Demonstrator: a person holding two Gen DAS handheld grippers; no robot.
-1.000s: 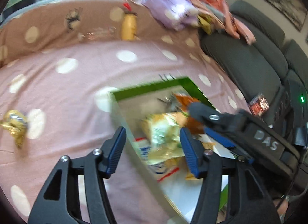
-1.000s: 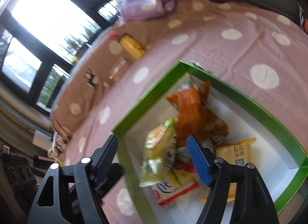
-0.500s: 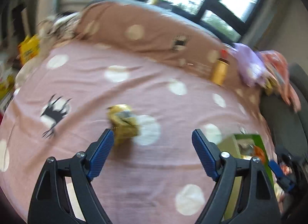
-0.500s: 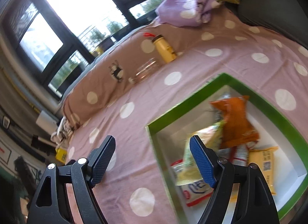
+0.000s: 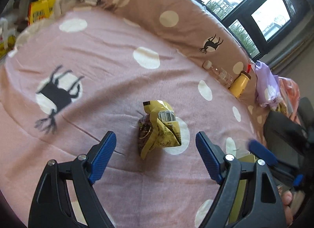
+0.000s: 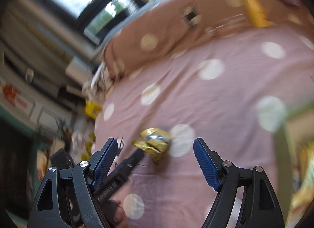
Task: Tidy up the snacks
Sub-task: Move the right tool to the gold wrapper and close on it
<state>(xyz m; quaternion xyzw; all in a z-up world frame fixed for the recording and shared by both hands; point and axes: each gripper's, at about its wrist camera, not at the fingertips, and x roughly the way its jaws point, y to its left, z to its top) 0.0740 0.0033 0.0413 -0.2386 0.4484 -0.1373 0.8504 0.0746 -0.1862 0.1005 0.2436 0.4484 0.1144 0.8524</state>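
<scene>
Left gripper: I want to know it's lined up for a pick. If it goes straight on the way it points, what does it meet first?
Probably the crumpled yellow snack packet, lying between the open left gripper fingers' line on the pink dotted cloth; depth is uncertain.

I've got one loose snack: a crumpled yellow-gold packet [image 5: 158, 128], barcode panel facing up, top end folded over, body creased and twisted, some dark print along its left side. It lies on the pink polka-dot cover [image 5: 109, 67], partly on a white dot, well apart from the box. In my right wrist view the same packet [image 6: 155, 143] reads blurred, gold with a silvery patch. The green-rimmed box [image 6: 282, 130] shows only at that view's right edge, with yellowish packets [image 6: 306, 171] inside, too blurred to identify.
</scene>
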